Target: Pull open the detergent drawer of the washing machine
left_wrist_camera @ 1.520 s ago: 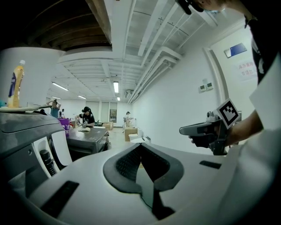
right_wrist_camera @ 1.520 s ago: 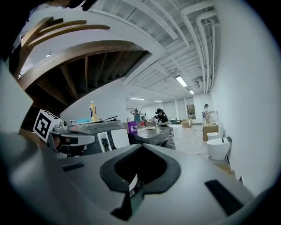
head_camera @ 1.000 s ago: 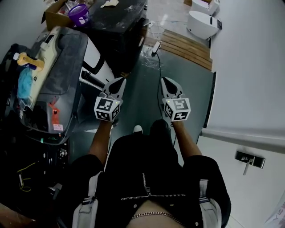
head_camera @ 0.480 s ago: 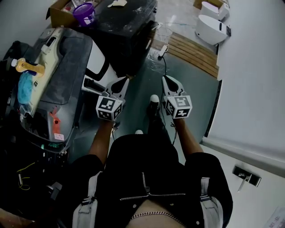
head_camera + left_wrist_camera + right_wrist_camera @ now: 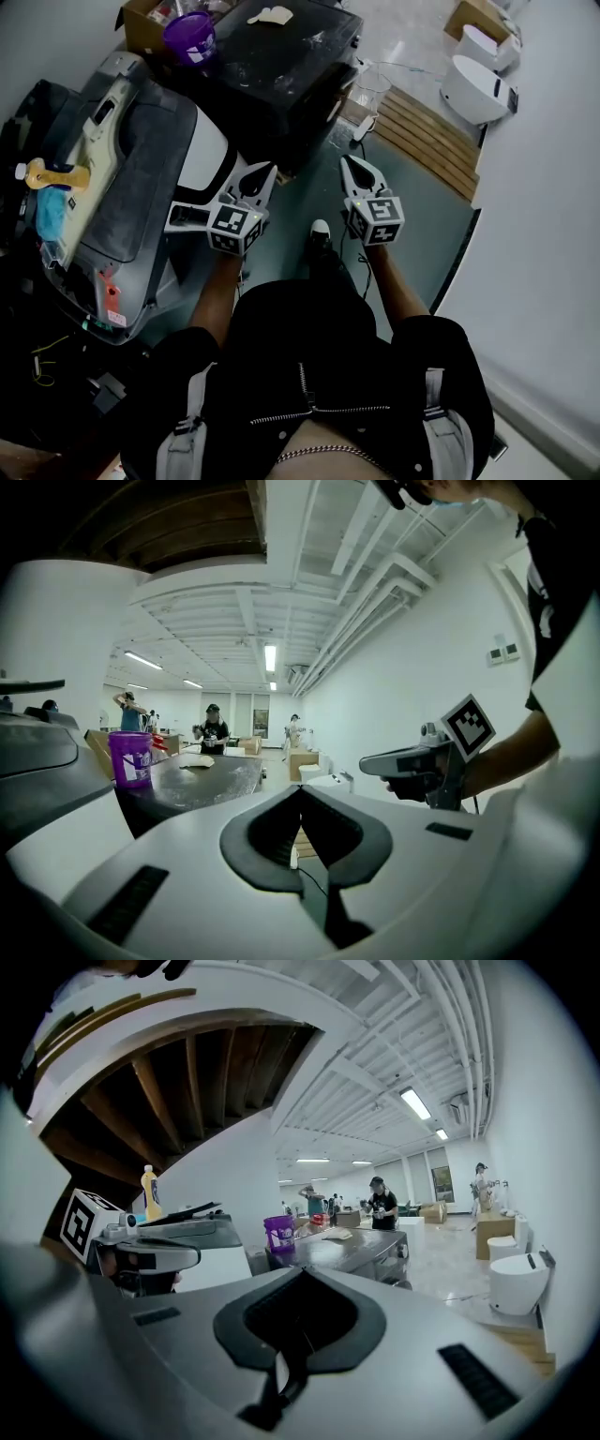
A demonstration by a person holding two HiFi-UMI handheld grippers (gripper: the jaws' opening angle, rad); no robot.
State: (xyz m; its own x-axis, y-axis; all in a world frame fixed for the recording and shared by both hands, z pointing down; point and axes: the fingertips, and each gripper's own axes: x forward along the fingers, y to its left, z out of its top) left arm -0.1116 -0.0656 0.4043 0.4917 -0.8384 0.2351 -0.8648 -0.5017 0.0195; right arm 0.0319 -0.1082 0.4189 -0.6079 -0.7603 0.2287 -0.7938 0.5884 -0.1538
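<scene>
The washing machine (image 5: pixel 141 169), grey on top with a white front, stands at the left in the head view. A white part (image 5: pixel 186 217) juts from its front beside my left hand; I cannot tell whether it is the detergent drawer. My left gripper (image 5: pixel 265 171) is shut and empty, held in the air just right of the machine and apart from it. My right gripper (image 5: pixel 349 161) is also shut with nothing in it, level with the left over the floor. The jaws meet in the left gripper view (image 5: pixel 301 787) and in the right gripper view (image 5: pixel 302 1271).
A black table (image 5: pixel 281 66) with a purple cup (image 5: pixel 189 36) stands ahead, a cardboard box (image 5: pixel 141 17) behind it. A yellow bottle (image 5: pixel 52 175) lies on the machine's left. A wooden pallet (image 5: pixel 427 131) and white units (image 5: pixel 478 89) sit ahead right. A white wall (image 5: pixel 553 234) runs along the right.
The person has walked forward: the machine, black table and pallet have slid nearer and down in the head view. Both grippers moved ahead with the body and stayed shut.
</scene>
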